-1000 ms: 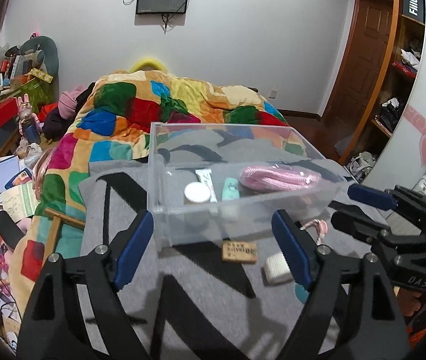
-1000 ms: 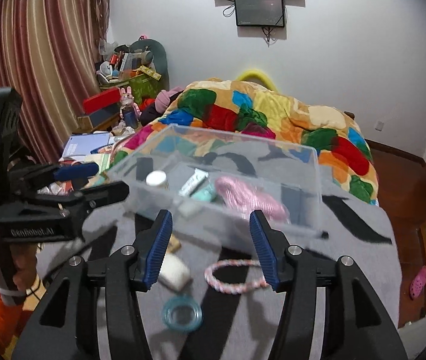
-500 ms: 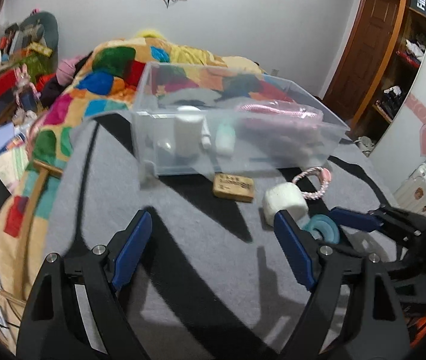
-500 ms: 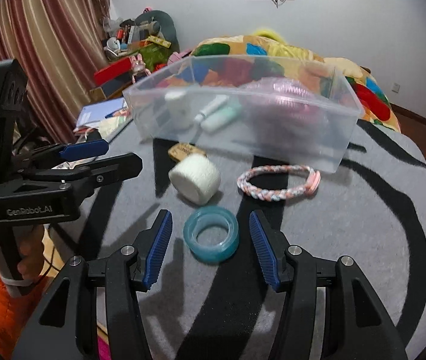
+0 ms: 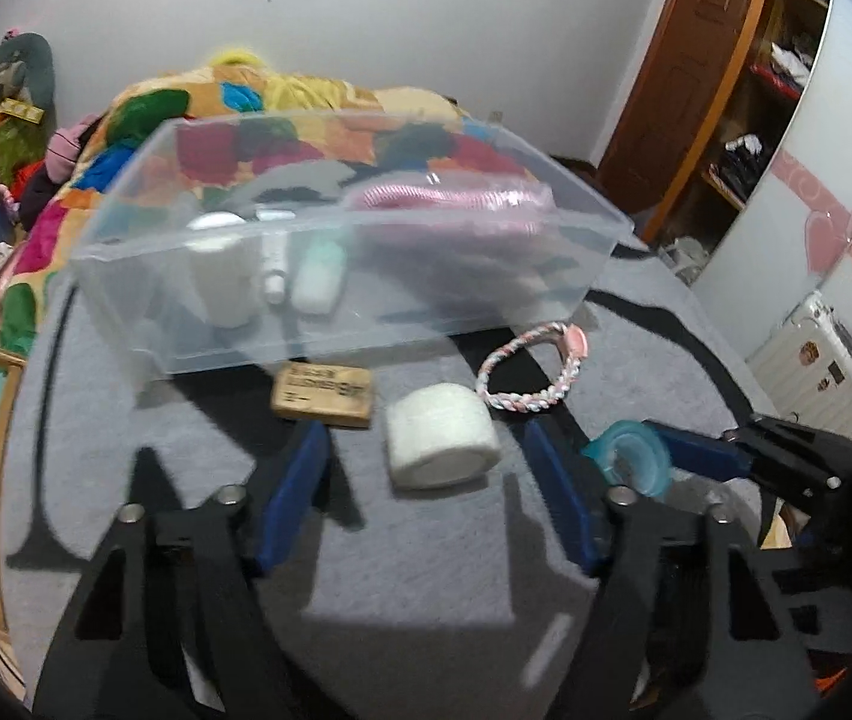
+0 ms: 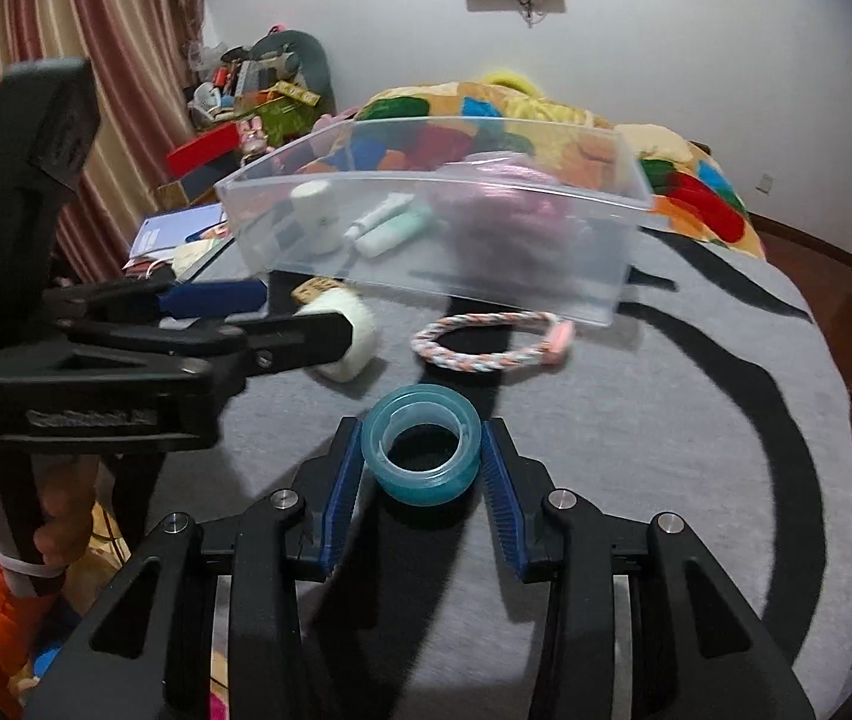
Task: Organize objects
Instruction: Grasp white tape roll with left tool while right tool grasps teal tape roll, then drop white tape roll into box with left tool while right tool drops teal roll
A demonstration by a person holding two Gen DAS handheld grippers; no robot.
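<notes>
A clear plastic bin (image 5: 318, 324) (image 6: 546, 294) on the grey blanket holds a white jar, small tubes and a pink bundle. In front of it lie a wooden block (image 5: 323, 392), a white bandage roll (image 5: 441, 444) (image 6: 354, 336), a braided ring (image 5: 531, 372) (image 6: 492, 343) and a teal tape roll (image 5: 630, 463) (image 6: 423, 450). My right gripper (image 6: 423, 459) has its blue pads against both sides of the tape roll. My left gripper (image 5: 429, 498) is open, with the bandage roll just ahead between its fingers.
The grey blanket (image 6: 666, 450) with black stripes covers the work surface. A bed with a patchwork quilt (image 5: 282, 114) lies behind the bin. Clutter and books sit at the left (image 6: 180, 234). A wooden door and shelves stand at the right (image 5: 696, 60).
Both grippers dropped low and moved forward. The right gripper has closed in around the teal tape roll. The left gripper has come up to the white bandage roll.
</notes>
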